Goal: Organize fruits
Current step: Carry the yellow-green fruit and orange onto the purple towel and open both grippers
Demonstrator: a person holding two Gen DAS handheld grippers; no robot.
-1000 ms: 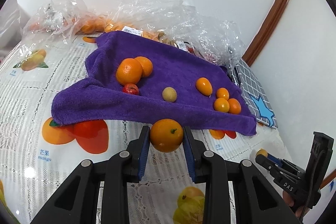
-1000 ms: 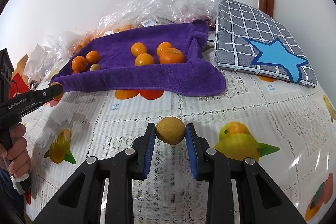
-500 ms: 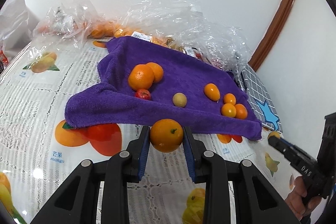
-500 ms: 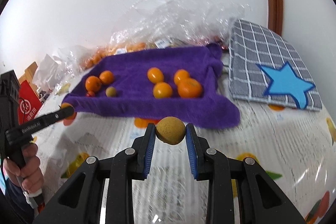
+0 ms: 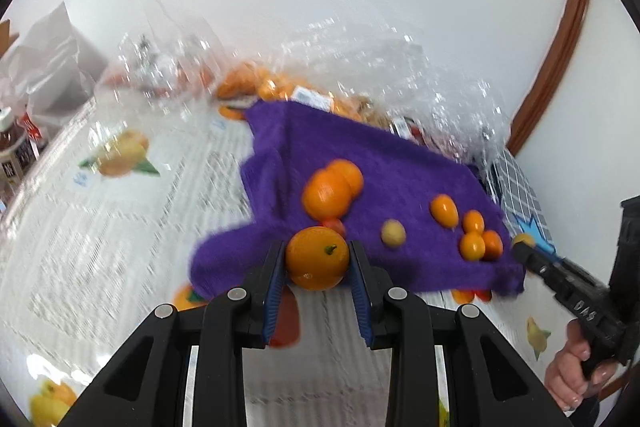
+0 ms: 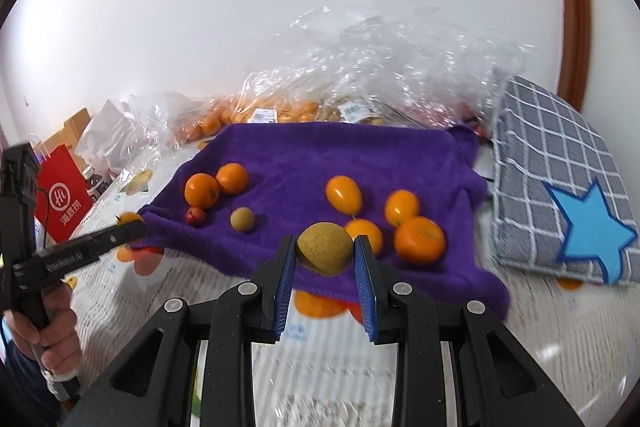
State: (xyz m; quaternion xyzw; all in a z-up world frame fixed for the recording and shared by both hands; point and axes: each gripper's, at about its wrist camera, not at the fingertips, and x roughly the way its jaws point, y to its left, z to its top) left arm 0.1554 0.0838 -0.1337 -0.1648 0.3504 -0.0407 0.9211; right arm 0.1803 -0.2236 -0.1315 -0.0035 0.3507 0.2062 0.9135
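My left gripper [image 5: 317, 261] is shut on an orange [image 5: 316, 257], held above the near edge of a purple towel [image 5: 400, 167]. My right gripper [image 6: 325, 255] is shut on a brownish-yellow round fruit [image 6: 325, 253], held above the towel's [image 6: 340, 155] near edge. On the towel lie two oranges [image 6: 216, 183] at the left, a small red fruit [image 6: 195, 215], a small tan fruit [image 6: 242, 219], and several oranges and kumquats [image 6: 400, 223] at the right. The left gripper also shows in the right wrist view [image 6: 128, 227], and the right gripper in the left wrist view [image 5: 524, 247].
Clear plastic bags of fruit [image 6: 360, 75] are heaped behind the towel against the wall. A grey checked cushion with a blue star [image 6: 560, 195] lies to the right. A red paper bag [image 6: 64, 203] and a bottle [image 5: 12, 147] stand at the left. The tablecloth [image 5: 100, 227] has fruit prints.
Both grippers have risen and moved forward toward the towel with their fruit; the towel looks nearer and the views are blurred by motion.
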